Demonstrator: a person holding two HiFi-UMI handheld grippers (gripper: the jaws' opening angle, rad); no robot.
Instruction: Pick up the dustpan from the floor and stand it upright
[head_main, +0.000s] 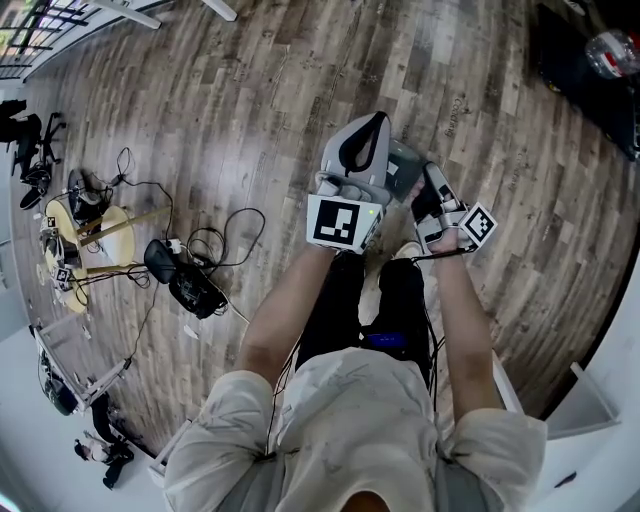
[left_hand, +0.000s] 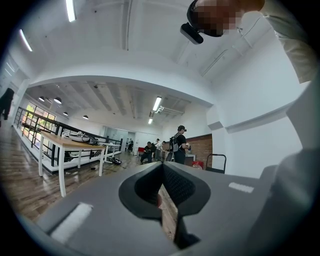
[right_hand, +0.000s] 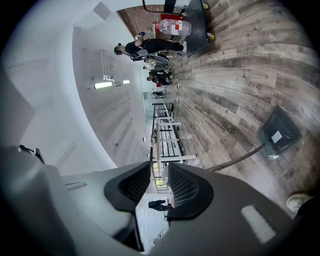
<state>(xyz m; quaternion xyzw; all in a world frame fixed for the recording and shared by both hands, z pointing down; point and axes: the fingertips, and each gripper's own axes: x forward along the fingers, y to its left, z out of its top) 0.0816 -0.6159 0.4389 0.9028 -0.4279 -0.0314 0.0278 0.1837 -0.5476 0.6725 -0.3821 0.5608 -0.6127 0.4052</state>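
Left claw (left_hand: 161, 169) clenched empty, your right claw (right_hand: 160, 175) released; dustpan (right_hand: 278, 131), off to its right, looks light, rigid plastic, so take the long handle (right_hand: 240, 159) mid-shaft.

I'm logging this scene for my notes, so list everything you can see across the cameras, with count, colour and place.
Dark grey long-handled dustpan: one, dark grey, on the floor, right gripper view, untouched.
Grey-brown wood-plank floor: one, throughout.
Tangle of black cables and device: one, black, floor left of the person.
Round pale wooden stools: apparently two, tan, far left.
Long wooden table on white legs: one, tan and white, left gripper view.
Bystanders: several, dark clothes, far end of the room.
Left gripper: one, grey, jaws together, empty.
Right gripper: one, grey, jaws apart, empty.
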